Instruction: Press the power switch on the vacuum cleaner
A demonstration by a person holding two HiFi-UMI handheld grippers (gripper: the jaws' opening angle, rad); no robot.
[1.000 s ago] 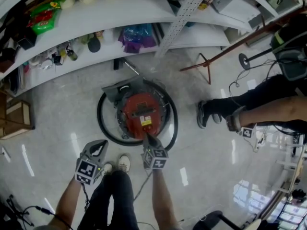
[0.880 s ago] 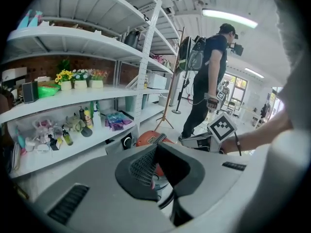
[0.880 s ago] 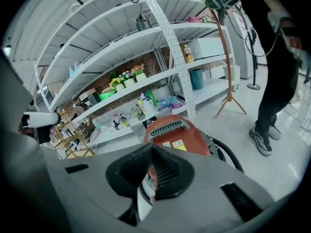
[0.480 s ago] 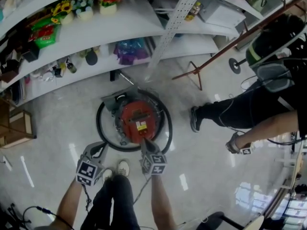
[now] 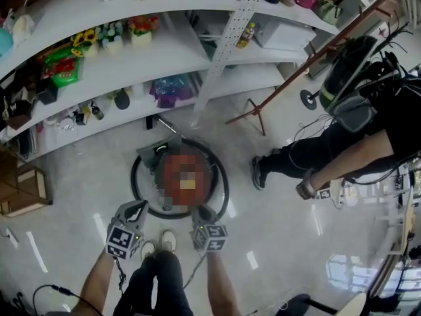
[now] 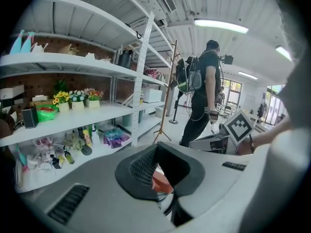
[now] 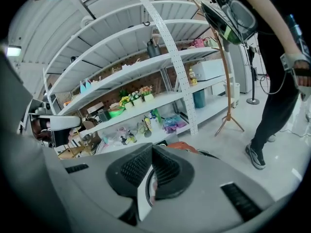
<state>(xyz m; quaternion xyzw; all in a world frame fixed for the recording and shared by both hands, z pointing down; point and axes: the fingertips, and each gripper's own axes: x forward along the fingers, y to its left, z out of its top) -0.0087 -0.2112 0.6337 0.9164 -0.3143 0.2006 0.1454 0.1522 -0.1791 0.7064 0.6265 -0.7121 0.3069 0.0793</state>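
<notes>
The round red vacuum cleaner [image 5: 181, 176] sits on the pale floor inside its coiled black hose [image 5: 135, 176]; a mosaic patch covers its top. My right gripper [image 5: 199, 210] hangs shut over the near rim, just off the red body. My left gripper [image 5: 135, 208] is held shut to the left of it, over the hose's near edge, empty. Only a strip of red vacuum [image 6: 160, 182] shows between the left gripper's [image 6: 156, 161] pads. The right gripper view has the red top [image 7: 182, 146] beyond the right gripper [image 7: 151, 165]. I cannot make out the power switch.
White shelving [image 5: 164, 51] with flower pots, bottles and bags curves behind the vacuum. A wooden tripod stand [image 5: 253, 114] leans to its right. Another person [image 5: 329, 150] with a backpack stands at the right. My own shoes [image 5: 161, 242] are right below the grippers.
My right gripper has drawn back from the vacuum's red top to its near rim. The head view has risen, showing more shelving. The other person has stepped farther right.
</notes>
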